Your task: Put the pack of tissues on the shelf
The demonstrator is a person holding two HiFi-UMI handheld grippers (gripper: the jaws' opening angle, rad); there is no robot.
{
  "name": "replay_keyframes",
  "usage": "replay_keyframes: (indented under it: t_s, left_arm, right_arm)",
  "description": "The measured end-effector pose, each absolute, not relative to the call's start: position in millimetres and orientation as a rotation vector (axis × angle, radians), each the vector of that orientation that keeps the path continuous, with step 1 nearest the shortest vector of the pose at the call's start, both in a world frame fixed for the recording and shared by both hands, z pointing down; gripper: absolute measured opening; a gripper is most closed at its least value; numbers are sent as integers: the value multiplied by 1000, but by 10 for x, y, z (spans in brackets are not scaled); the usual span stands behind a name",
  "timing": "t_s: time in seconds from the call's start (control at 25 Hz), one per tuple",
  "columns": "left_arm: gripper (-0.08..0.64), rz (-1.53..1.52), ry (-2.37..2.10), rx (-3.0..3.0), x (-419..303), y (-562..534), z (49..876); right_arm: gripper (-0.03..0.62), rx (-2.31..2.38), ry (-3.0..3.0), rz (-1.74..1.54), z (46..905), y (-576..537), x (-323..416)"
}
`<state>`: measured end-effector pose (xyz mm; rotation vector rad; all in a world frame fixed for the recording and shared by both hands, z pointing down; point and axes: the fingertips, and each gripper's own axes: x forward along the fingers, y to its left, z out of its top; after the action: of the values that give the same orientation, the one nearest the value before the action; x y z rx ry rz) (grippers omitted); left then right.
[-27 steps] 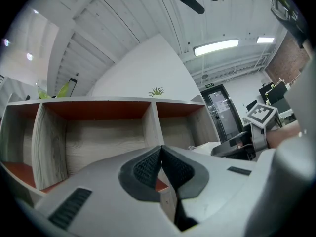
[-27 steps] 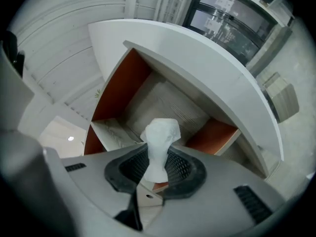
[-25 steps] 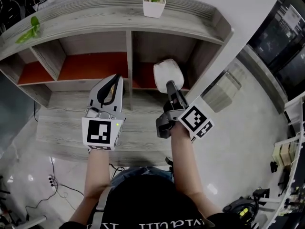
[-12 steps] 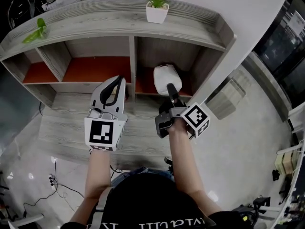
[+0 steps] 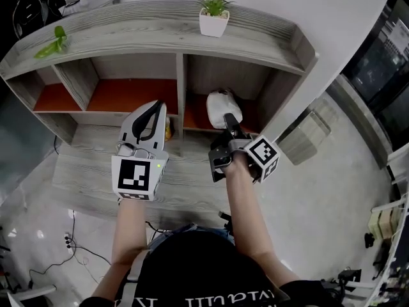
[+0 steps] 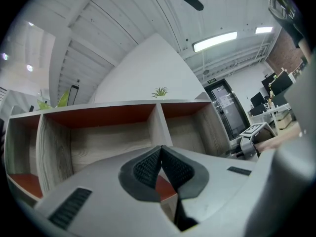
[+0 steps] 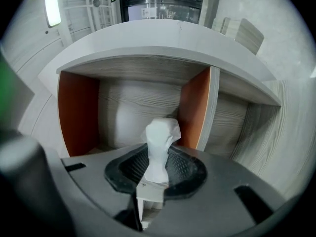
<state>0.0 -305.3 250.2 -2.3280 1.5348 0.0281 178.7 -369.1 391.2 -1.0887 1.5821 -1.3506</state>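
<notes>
- The carry-in step looked to be in hand: the right hand-held gripper (image 5: 229, 121) pinched the pack of tissues (image 5: 220, 106) by its near end. In the right gripper view the white wrapper (image 7: 160, 142) stood up between the ribbed pads (image 7: 185, 168).
- The pack hung at the mouth of the right compartment of the shelf (image 5: 160, 34), in the air and not set down. Whether it had crossed the front edge could not be told.
- The left hand-held gripper (image 5: 152, 107) hovered in front of the divider (image 5: 180, 94). Its jaws were pressed together with nothing between them, as the left gripper view showed (image 6: 160, 154).
- The next move probably called for a short push forward into that compartment, lowering until the pack rested on the compartment floor, and only then spreading the jaws.
- The compartment was bare, and the right gripper view showed open room on either side of the pack.
- The edges to mind were the divider on the left, the angled end wall (image 5: 275, 91) on the right and the board above, which carried a potted plant (image 5: 214, 19).
- The lower ledge (image 5: 96, 171) under both hand-held grippers lay bare, so pulling straight back afterwards looked unobstructed.
</notes>
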Motion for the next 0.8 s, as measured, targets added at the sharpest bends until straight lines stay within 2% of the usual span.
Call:
replay_keyframes:
  t_s: [0.28,0.32,0.48,0.64,0.8]
  left_arm:
    - [12,20,1510,-2333,73,-3022,2509]
    - [11,18,1504,-2333,85,-3014,2503]
    - [12,17,1491,-2336,113,-2973,2499]
    - [11,18,1477,-2342,146,-2930,2494]
    - [11,9,1468,-2356,181,-2892,2505]
  right_arm:
    - [105,-1100,1621,-1346,3932,-3720,1777]
    - [117,-1096,1637,-1335,3911,-3718,1765]
    - [242,-1073,1724,-1302,3807,-3689,1678]
    - [307,-1043,1778,-1318,3769,-3657,1605]
    - [331,-1022,1825,-1340,3716,-3637,1559]
